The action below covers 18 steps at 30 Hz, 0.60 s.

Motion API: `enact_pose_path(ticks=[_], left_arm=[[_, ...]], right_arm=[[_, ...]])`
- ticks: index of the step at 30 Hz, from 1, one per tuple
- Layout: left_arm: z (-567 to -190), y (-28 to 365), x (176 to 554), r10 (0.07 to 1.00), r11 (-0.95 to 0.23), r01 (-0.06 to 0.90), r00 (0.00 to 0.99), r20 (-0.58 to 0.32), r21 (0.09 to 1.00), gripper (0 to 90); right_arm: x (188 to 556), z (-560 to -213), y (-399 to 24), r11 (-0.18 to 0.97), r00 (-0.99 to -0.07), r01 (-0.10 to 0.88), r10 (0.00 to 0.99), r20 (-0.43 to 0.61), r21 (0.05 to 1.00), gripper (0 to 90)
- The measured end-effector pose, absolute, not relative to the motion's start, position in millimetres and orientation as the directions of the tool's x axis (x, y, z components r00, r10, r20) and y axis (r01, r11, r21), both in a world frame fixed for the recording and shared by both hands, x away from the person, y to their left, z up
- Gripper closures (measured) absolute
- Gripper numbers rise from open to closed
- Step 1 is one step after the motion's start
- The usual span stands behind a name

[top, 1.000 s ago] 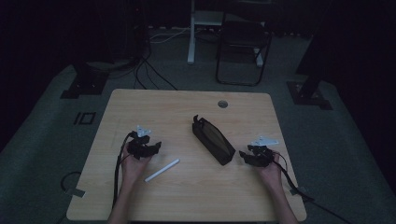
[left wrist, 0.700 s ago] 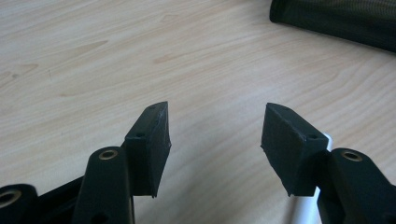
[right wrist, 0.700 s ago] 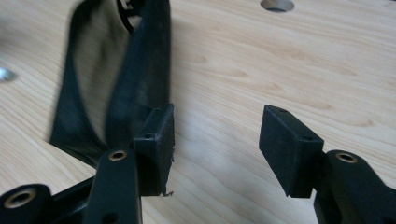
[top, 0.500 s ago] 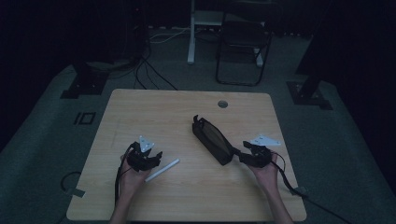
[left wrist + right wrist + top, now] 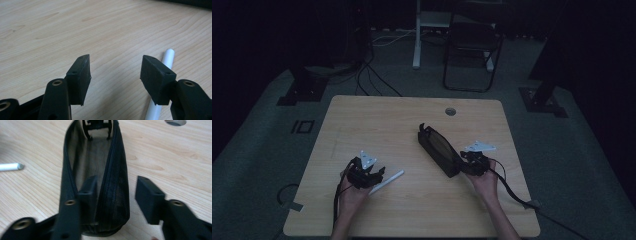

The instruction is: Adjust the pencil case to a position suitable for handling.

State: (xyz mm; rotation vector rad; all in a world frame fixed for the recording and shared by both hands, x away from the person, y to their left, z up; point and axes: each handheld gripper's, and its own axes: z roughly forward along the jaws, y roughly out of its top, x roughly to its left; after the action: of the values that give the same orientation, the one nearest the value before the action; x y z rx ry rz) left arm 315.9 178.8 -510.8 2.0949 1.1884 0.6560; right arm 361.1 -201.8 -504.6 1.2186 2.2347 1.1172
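Black mesh pouch (image 5: 439,149) lies unzipped mid-table, and the right gripper (image 5: 470,163) has one of its parted jaws inside the near end, the other outside the wall. Judging by this, the step is pinning the pouch open. The left gripper (image 5: 371,176), jaws wide, hovers beside the white pen (image 5: 386,181); next it must straddle and pinch it. Nothing blocks the way.

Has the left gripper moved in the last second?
Yes. The left gripper has slid toward the table's near edge, now beside the white pen.
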Motion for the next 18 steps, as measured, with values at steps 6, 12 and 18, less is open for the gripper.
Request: enact_pose_path(ticks=[6,12,18], left_arm=[[-513.4,175.6,316.6,0.860,-0.412,0.557,0.499,0.106,0.721,42.0],[-514.4,172.5,315.2,0.833,-0.438,0.546,0.545,0.094,0.714,42.0],[-515.7,170.5,312.6,0.802,-0.467,0.539,0.593,0.079,0.701,42.0]], right_arm=[[366.1,-502.4,-195.5,0.360,-0.616,0.507,0.787,0.037,0.783,65.8],[374.0,-499.1,-184.8,0.395,-0.655,0.480,0.756,0.021,0.783,66.9],[385.7,-500.2,-174.9,0.413,-0.682,0.469,0.731,0.024,0.780,67.1]])
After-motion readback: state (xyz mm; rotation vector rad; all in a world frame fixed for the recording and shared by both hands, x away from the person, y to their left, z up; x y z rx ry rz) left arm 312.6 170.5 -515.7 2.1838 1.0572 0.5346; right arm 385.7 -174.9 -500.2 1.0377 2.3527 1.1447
